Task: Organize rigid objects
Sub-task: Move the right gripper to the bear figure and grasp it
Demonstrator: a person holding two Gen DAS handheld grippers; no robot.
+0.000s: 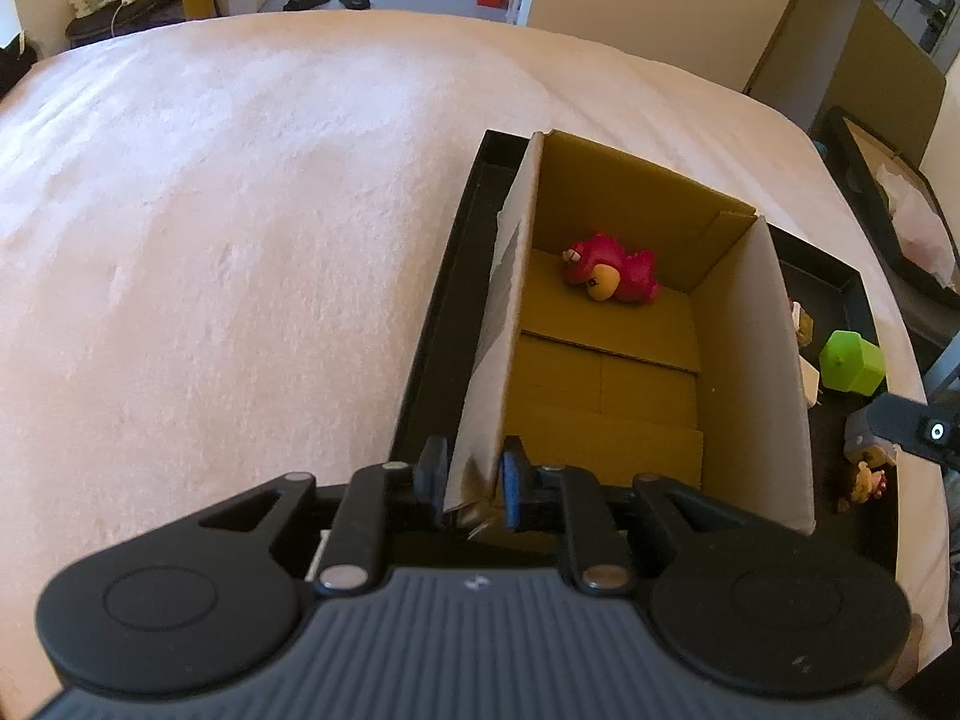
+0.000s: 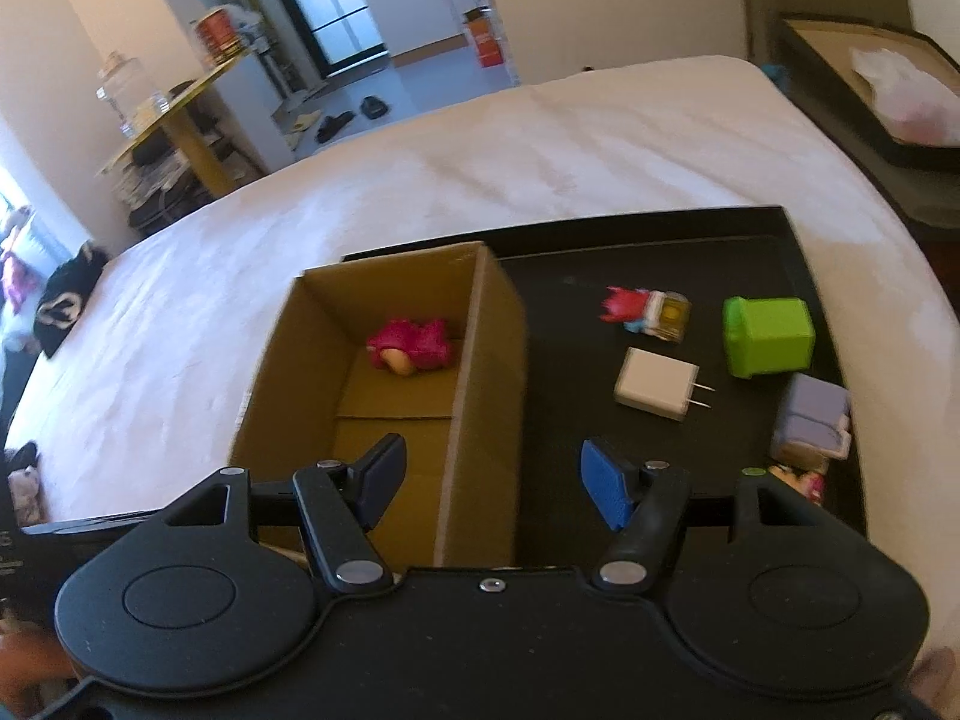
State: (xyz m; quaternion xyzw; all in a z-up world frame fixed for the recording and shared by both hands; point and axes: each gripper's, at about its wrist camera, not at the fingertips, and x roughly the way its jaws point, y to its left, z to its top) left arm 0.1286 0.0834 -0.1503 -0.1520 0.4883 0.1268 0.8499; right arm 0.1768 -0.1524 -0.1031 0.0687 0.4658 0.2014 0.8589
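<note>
A pink toy (image 1: 612, 276) lies alone at the far end of the cardboard box (image 1: 606, 384), which stands in the left part of a black tray (image 2: 798, 252) on the bed (image 1: 210, 210). The rest wait on the tray's open floor right of the box: a white plug adapter (image 2: 657, 389), a green cube (image 2: 768, 336), a small red-and-yellow toy (image 2: 648, 311) toward the far edge, a lilac block (image 2: 813, 414) by the right rim and a little figure (image 2: 801, 477) at the near right corner.

My left tongs (image 1: 477, 480) straddle the box's near left wall, pads close on either side of the crumpled cardboard; I cannot tell whether they press it. If that hold is slack, I judge a knock from my other hand could slide or tip the light box. The adapter's bare prongs could also snag or twist in a careless pinch.

My right tongs (image 2: 492, 483) hang open and empty above the box's right wall, one finger over the box, the other over the tray. Both tongs point steeply down and forward.
</note>
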